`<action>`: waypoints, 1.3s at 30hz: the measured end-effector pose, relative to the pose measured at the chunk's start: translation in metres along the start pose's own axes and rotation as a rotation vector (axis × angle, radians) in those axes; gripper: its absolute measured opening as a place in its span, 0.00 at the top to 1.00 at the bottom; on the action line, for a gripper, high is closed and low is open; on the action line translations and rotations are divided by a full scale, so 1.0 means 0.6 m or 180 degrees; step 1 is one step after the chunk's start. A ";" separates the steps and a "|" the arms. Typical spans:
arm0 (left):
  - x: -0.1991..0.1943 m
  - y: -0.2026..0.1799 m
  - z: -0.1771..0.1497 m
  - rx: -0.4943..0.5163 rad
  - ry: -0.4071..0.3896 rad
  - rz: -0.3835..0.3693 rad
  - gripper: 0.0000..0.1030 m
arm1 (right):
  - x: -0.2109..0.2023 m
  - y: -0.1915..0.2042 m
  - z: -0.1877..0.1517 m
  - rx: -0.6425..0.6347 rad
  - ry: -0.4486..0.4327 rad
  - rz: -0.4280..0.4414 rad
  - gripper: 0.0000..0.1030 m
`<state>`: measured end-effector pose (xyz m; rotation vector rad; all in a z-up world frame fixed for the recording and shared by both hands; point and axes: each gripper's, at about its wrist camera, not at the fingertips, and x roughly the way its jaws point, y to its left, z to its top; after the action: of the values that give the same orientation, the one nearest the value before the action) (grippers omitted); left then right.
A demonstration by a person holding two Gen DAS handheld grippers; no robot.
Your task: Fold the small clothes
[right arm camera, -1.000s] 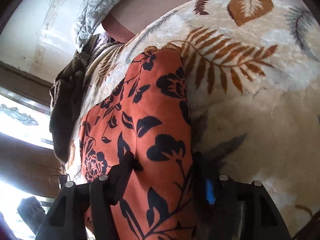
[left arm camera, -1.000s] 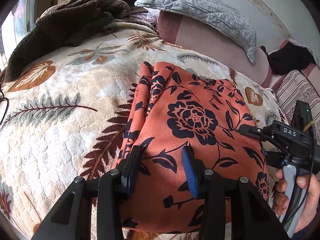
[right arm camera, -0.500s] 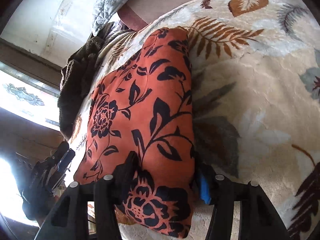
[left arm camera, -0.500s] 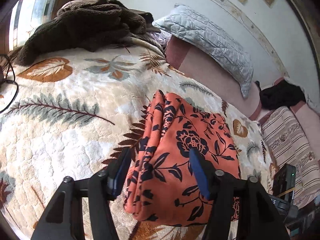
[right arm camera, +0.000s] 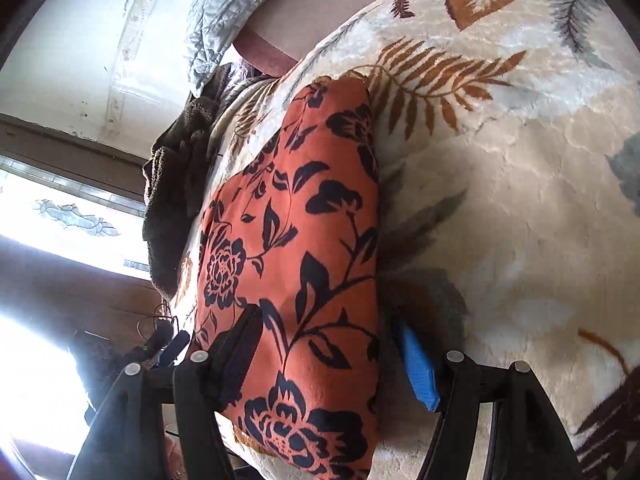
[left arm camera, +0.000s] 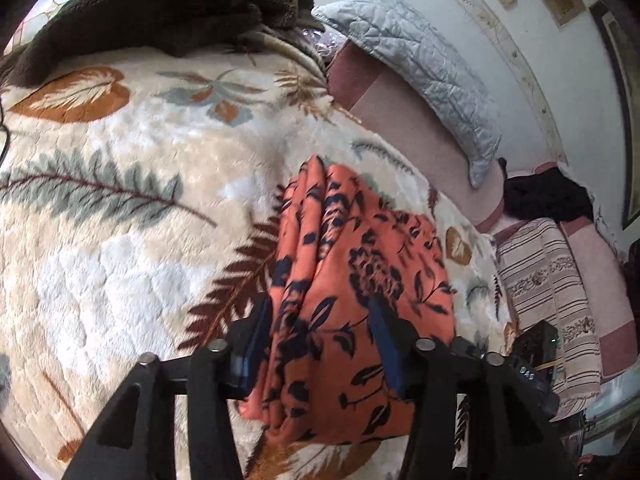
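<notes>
Both claws straddle the near end of the folded orange floral garment (left arm camera: 360,280): the left gripper (left arm camera: 320,344) has one pad at the stacked left edge and the other on top of the cloth, the jaws wide apart and not pinching, while the right gripper (right arm camera: 332,360) has its dark finger on the cloth's top and its blue pad (right arm camera: 418,372) just off the right edge, over the blanket (right arm camera: 520,200), likewise spread wide with nothing clamped. Judging from this, the fold looks made and the step is to tidy or release the bundle; to do it well, keep the jaws spread and lift straight off so the layered edge on the left does not get dragged open. If another fold is wanted, grip both near corners through all layers at once. That garment lies in the middle of the leaf-patterned blanket, long axis running away from the claws. Farther off sit a brown fleece heap (left arm camera: 160,4) and a grey quilted pillow (left arm camera: 420,64) against the wall
</notes>
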<state>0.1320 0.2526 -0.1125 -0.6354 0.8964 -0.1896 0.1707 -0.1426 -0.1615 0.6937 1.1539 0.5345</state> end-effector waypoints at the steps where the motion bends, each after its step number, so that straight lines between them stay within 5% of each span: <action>1: 0.011 -0.007 0.014 0.0060 0.0023 -0.0020 0.38 | 0.004 -0.003 0.008 0.0017 0.0015 0.0030 0.32; 4: 0.084 0.002 0.040 0.0153 0.0371 0.0229 0.39 | 0.032 -0.007 0.032 0.0070 0.0145 0.0125 0.32; 6: 0.130 0.019 0.031 0.0099 0.0658 0.0228 0.60 | 0.054 -0.005 0.041 0.0035 0.0277 0.0155 0.33; 10: 0.118 0.014 0.021 0.0161 0.0538 0.0098 0.77 | 0.065 0.033 0.048 -0.0398 0.0356 -0.0237 0.61; 13: 0.094 -0.016 0.012 0.0269 0.0430 0.0189 0.79 | 0.026 0.069 0.047 -0.0668 0.0243 -0.0265 0.63; 17: 0.114 -0.045 -0.023 0.0342 0.0525 0.0275 0.67 | -0.014 0.057 0.052 -0.0734 0.0063 -0.0528 0.58; 18: 0.122 -0.050 -0.031 0.0449 0.0492 0.0415 0.48 | -0.007 0.034 0.056 -0.0578 0.0121 -0.0567 0.51; 20: 0.119 -0.053 -0.035 0.0530 0.0357 0.0669 0.31 | 0.004 -0.017 0.057 -0.0145 0.0218 -0.0448 0.45; 22: 0.109 -0.045 -0.034 0.0557 0.0361 0.0608 0.31 | -0.003 -0.040 0.048 0.0035 0.0179 -0.0098 0.38; 24: 0.107 -0.043 -0.035 0.0599 0.0338 0.0631 0.31 | -0.009 -0.042 0.039 -0.0006 0.0107 -0.0028 0.36; 33: 0.097 -0.077 -0.039 0.1016 0.0064 0.0969 0.31 | 0.009 -0.021 0.036 -0.0165 0.0179 -0.0177 0.36; 39: 0.085 -0.080 -0.034 0.1007 0.0032 0.0870 0.31 | 0.013 -0.014 0.036 -0.0224 0.0180 -0.0248 0.36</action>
<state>0.1527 0.1845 -0.1275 -0.2152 0.9291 -0.0856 0.1940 -0.1476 -0.1676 0.5740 1.2043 0.5289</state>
